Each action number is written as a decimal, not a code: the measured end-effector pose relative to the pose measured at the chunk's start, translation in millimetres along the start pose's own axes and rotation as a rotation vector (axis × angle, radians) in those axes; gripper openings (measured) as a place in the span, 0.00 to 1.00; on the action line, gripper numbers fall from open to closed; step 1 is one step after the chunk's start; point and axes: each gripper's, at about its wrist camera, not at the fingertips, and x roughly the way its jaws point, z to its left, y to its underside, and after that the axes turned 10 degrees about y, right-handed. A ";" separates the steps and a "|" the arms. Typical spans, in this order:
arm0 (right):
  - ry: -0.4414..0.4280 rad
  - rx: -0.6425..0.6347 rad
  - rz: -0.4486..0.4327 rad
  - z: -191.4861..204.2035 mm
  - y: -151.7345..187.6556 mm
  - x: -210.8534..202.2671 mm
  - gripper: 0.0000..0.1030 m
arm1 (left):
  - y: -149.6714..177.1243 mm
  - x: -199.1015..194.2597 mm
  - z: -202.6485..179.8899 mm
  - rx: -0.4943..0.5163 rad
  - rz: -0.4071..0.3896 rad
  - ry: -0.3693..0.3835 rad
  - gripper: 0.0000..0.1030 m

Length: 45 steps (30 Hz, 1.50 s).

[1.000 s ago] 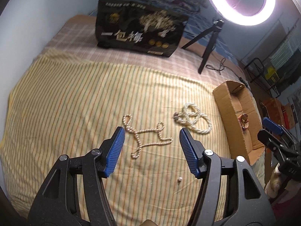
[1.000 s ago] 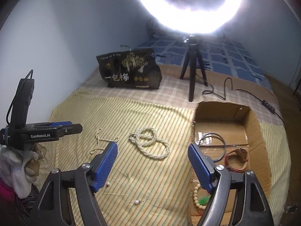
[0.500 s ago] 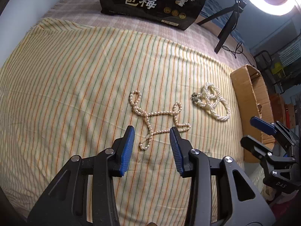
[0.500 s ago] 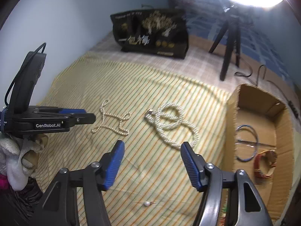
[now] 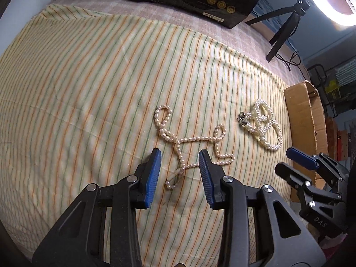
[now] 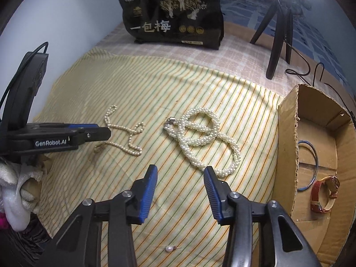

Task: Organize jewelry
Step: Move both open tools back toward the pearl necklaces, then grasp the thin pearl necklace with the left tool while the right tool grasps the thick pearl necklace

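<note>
Bed with striped cloth [image 6: 155,84], jewelry partly sorted

Already in cardboard box [image 6: 287,133] at right: blue bangle [image 6: 314,155], brown-strap watch [image 6: 320,194]

Still loose on cloth: thin pearl strand [image 5: 189,142], thick twisted pearl rope [image 6: 204,138], single pearl stud [image 6: 169,248] nearer camera

Left tool [image 5: 179,173] closing, strand's tail end between jaws, pads not yet touching, nothing gripped

Right tool [image 6: 180,191] closing, empty, rope's lower loop just beside one blue pad

Judgement: roughly midway; three pieces left to box
</note>
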 end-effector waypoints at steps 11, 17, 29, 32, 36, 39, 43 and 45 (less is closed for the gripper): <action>-0.005 0.028 0.038 -7.1 -16.5 25.4 0.35 | -3.1 15.2 -4.2 0.024 0.008 -0.054 0.22; 0.048 -0.009 0.056 3.6 -21.3 39.7 0.34 | -4.0 15.7 -2.2 0.030 0.004 -0.063 0.12; 0.126 -0.064 0.046 15.4 -19.3 49.0 0.18 | -0.6 10.5 0.0 0.030 -0.007 -0.072 0.04; 0.142 -0.072 0.039 15.7 -18.9 49.3 0.09 | -0.6 9.6 -0.4 0.027 -0.009 -0.071 0.02; 0.149 -0.074 0.024 15.6 -17.9 46.1 0.06 | -0.1 6.0 -1.7 0.030 -0.019 -0.067 0.02; 0.138 -0.065 0.009 14.2 -18.8 41.7 0.06 | 0.3 -0.2 -1.7 0.027 -0.035 -0.062 0.01; 0.106 -0.032 -0.023 8.7 -19.6 26.7 0.05 | 0.1 -13.3 -6.1 0.037 -0.067 -0.047 0.01; 0.096 -0.019 -0.041 6.8 -20.5 18.6 0.05 | 0.3 -20.3 -6.4 0.038 -0.080 -0.036 0.01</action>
